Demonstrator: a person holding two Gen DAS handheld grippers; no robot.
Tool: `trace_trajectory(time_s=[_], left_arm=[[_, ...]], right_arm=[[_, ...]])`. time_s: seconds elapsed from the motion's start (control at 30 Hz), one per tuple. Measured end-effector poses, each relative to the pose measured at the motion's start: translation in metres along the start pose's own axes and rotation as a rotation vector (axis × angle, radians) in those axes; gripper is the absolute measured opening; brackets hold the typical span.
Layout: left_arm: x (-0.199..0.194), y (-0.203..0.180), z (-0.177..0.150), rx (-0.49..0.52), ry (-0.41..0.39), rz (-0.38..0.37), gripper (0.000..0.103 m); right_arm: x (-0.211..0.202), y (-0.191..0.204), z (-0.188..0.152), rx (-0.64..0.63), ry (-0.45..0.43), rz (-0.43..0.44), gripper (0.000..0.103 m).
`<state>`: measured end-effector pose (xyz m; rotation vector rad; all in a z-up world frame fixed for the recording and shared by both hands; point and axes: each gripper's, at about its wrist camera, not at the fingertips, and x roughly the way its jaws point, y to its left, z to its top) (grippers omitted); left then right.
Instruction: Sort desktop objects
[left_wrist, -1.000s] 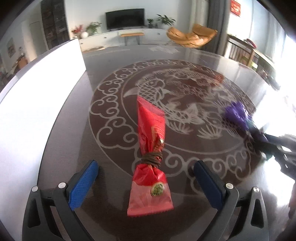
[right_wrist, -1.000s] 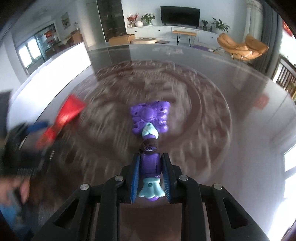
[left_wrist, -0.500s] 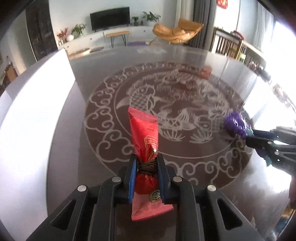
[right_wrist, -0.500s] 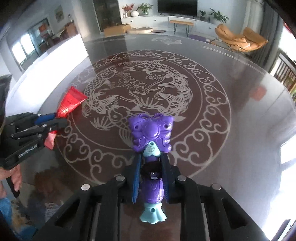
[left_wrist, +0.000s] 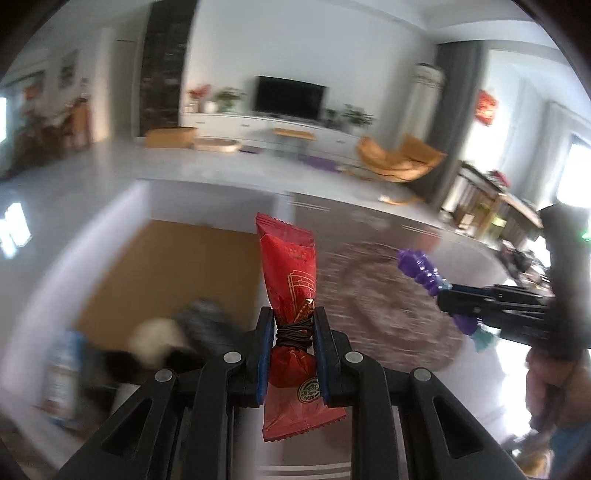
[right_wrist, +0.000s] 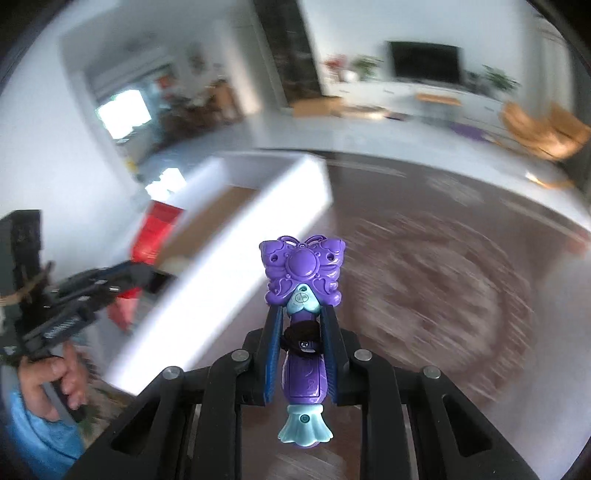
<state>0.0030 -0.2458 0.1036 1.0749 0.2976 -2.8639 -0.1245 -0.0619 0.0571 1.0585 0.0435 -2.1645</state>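
My left gripper (left_wrist: 291, 321) is shut on a red snack packet (left_wrist: 290, 280), pinched at its waist where a dark band is wound around it. The packet hangs in the air above the rim of a white-walled box (left_wrist: 166, 273) with a brown floor. My right gripper (right_wrist: 301, 321) is shut on the handle of a purple butterfly toy wand (right_wrist: 302, 269) with a pale blue tail, held up over the patterned dark table (right_wrist: 443, 280). Each gripper shows in the other's view: the right gripper (left_wrist: 443, 291) at right, the left gripper (right_wrist: 136, 273) at left.
The box holds blurred items, among them a dark and white soft thing (left_wrist: 184, 332) and a blue and white pack (left_wrist: 62, 373). Its white wall (right_wrist: 236, 273) runs diagonally left of the wand. A hand (right_wrist: 55, 380) grips the left tool. A living room lies beyond.
The left gripper shut on the red packet and lifted it off the table toward the box. The right gripper rose with the purple wand and swung left toward the box.
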Motion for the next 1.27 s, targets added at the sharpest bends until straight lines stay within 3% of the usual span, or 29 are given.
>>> trace_trajectory(time_s=[0.17,0.3,0.33,0.37,0.4,0.43,0.47,0.53,0.6,0.67,0.7,0.8,0.9,1.07,1.17,1.27], left_arm=[[0.025,0.090,0.001,-0.107,0.114,0.176,0.020],[0.049,0.130,-0.010,-0.163,0.241,0.269,0.024],[0.051,0.135,-0.014,-0.169,0.254,0.291,0.026],[0.052,0.137,-0.017,-0.179,0.263,0.304,0.039],[0.051,0.139,-0.021,-0.194,0.263,0.311,0.062],[0.047,0.139,-0.025,-0.209,0.250,0.314,0.073],[0.042,0.140,-0.027,-0.215,0.231,0.315,0.081],[0.028,0.138,-0.027,-0.220,0.166,0.303,0.082],[0.016,0.132,-0.025,-0.226,0.113,0.320,0.094],[0.005,0.126,-0.025,-0.242,0.067,0.363,0.103],[0.001,0.124,-0.024,-0.253,0.059,0.389,0.103],[0.005,0.122,-0.023,-0.243,0.163,0.499,0.103],[0.006,0.124,-0.023,-0.265,0.194,0.614,0.103],[-0.001,0.120,-0.031,-0.269,0.170,0.592,0.103],[-0.008,0.116,-0.035,-0.274,0.176,0.644,0.103],[-0.015,0.117,-0.038,-0.312,0.150,0.585,0.103]], right_arm=[[0.076,0.106,0.041,-0.076,0.045,0.145,0.022],[0.134,0.149,0.040,-0.096,0.109,0.156,0.022],[0.149,0.155,0.036,-0.088,0.136,0.165,0.023],[0.158,0.156,0.032,-0.081,0.161,0.171,0.023],[0.166,0.158,0.030,-0.073,0.188,0.177,0.029],[0.169,0.159,0.028,-0.067,0.203,0.175,0.041],[0.168,0.160,0.027,-0.071,0.200,0.161,0.044],[0.158,0.160,0.028,-0.095,0.172,0.142,0.070],[0.141,0.156,0.032,-0.126,0.132,0.107,0.089],[0.126,0.150,0.037,-0.165,0.093,0.066,0.093],[0.119,0.149,0.038,-0.182,0.085,0.053,0.093],[0.109,0.144,0.037,-0.215,0.080,0.014,0.093],[0.114,0.135,0.033,-0.220,0.105,-0.006,0.093],[0.119,0.137,0.019,-0.261,0.133,-0.013,0.093],[0.126,0.143,0.013,-0.297,0.143,-0.017,0.093],[0.130,0.145,0.012,-0.310,0.147,-0.021,0.093]])
